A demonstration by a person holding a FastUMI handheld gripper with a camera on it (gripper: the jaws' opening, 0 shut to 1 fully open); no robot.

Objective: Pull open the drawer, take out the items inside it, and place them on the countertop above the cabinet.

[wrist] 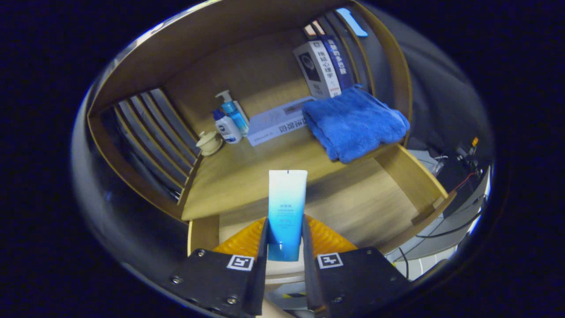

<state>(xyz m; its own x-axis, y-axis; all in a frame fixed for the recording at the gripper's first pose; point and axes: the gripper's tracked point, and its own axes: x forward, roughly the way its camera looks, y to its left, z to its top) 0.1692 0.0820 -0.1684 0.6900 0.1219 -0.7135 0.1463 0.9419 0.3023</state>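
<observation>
Tube (287, 207) of blue-and-white cream stands clamped between both fingers of my gripper (285, 240), held above the open drawer (415, 176). Beyond it, the countertop (247, 172) carries a folded blue towel (355, 121), two pump bottles (229, 119) and a flat box (276, 121).

I see the gripper (285, 240) clamping a tube (287, 207), jaws pressed on both sides; blue towel (355, 123) on the tabletop (247, 172) at 1 o'clock.

The gripper (285, 240) fingers (264, 240) clamp a tube (287, 207) between them.
</observation>
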